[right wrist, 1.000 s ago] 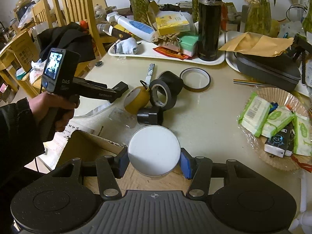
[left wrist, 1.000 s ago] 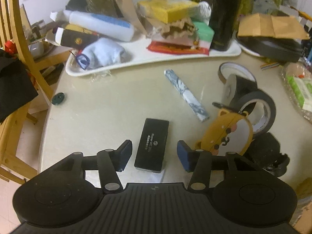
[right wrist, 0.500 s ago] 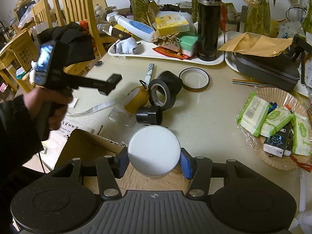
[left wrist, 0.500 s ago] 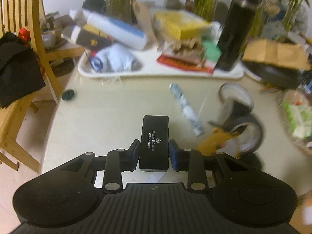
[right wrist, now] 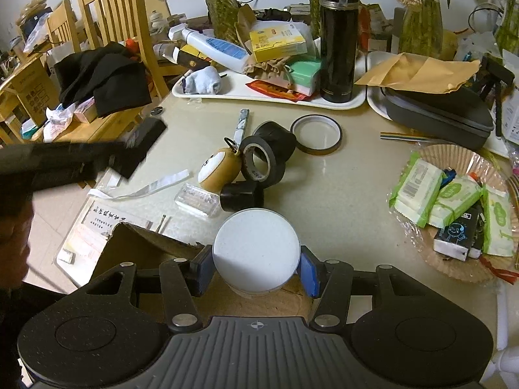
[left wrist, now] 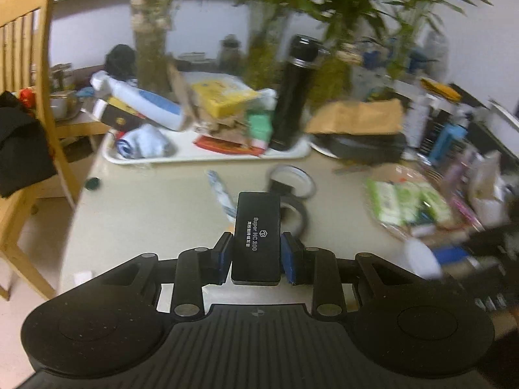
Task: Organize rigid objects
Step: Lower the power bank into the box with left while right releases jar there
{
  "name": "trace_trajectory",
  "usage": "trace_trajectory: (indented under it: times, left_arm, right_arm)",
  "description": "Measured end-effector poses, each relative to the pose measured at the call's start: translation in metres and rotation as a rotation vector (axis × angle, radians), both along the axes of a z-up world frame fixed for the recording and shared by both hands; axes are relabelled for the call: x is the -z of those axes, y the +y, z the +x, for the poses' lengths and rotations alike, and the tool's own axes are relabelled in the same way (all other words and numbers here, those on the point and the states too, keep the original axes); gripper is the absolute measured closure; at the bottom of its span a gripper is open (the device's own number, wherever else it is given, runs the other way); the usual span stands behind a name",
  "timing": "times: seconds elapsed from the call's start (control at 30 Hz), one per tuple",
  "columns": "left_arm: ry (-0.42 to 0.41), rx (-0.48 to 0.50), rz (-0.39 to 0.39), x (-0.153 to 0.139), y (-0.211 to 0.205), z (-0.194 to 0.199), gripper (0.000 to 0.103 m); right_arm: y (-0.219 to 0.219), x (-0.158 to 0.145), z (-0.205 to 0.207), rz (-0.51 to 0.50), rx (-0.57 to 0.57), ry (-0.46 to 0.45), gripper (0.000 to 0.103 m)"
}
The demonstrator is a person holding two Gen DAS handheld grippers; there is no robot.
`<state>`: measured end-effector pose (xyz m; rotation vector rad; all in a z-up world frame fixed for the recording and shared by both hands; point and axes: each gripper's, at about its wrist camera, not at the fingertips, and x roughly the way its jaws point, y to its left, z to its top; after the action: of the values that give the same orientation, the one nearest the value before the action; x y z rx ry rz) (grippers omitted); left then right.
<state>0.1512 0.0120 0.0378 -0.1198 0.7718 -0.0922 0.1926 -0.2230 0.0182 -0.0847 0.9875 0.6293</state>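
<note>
The left tongs (left wrist: pixel 256 254) tilt downward above the tabletop (left wrist: pixel 155 214), clamped on a black case (left wrist: pixel 256 236) that lay flat a second ago and is now lifted clear. The right tongs (right wrist: pixel 256 270) haven't moved, gripping a white round container (right wrist: pixel 256 253) over a cardboard box (right wrist: pixel 136 243).

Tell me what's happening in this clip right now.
A person is tidying a cluttered table with two handheld grippers. The left gripper is clamped on a flat black case, lifted clear of the table. The right gripper grips a round white-lidded container over an open cardboard box.
</note>
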Motion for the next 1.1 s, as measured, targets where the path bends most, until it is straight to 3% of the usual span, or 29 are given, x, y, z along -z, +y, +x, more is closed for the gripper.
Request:
trace_trajectory:
  times: [0.53, 0.8, 1.1]
  left_arm:
    - [-0.021, 0.072, -0.053, 0.023, -0.009, -0.044, 0.072]
    - [0.014, 0.037, -0.074, 0.027, 0.0, -0.046, 0.072]
    - [0.029, 0.018, -0.039, 0.018, 0.005, -0.056, 0.072]
  right_arm:
    - [0.002, 0.007, -0.007, -0.011, -0.002, -0.007, 0.047]
    - [-0.002, 0.006, -0.013, -0.008, -0.002, -0.013, 0.047]
    - [-0.012, -0.006, -0.016, 0.033, 0.017, -0.042, 0.047]
